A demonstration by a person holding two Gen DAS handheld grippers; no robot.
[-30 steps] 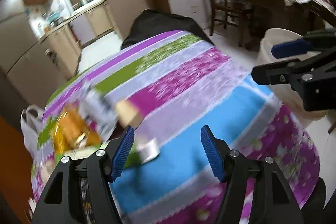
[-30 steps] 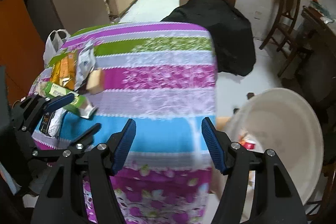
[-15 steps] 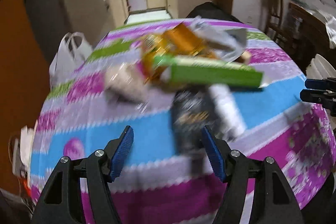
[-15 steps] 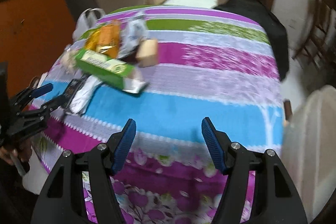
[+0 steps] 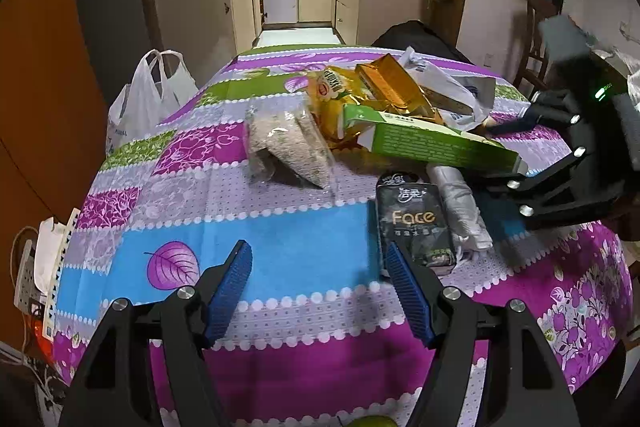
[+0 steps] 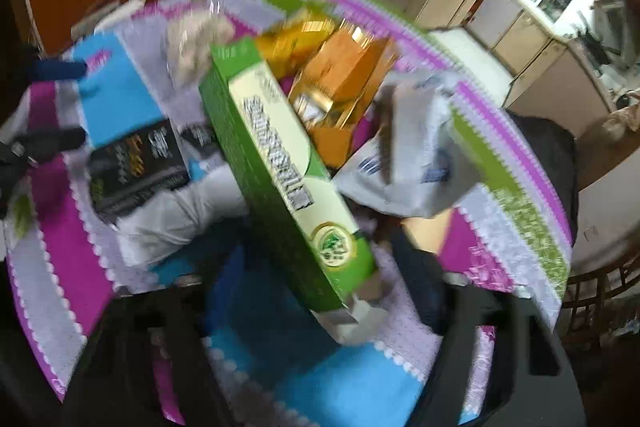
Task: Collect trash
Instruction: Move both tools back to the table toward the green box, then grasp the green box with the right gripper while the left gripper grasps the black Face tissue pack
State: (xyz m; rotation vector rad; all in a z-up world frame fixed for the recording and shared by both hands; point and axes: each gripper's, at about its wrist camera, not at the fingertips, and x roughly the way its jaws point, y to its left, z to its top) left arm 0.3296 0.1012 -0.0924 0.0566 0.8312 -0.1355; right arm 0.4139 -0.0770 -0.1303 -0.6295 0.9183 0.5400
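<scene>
The trash sits in a pile on the counter. A long green box leans on top, its near end between the wide-apart fingers of the right hand-held gripper. Beside it lie a black tissue pack and a clear bag. The left hand-held gripper hangs open over the blue stripe, holding nothing

Left gripper: black angular frame, 2 ribbed blue pads, silver screws. Right gripper: same black build, green LED.
</scene>
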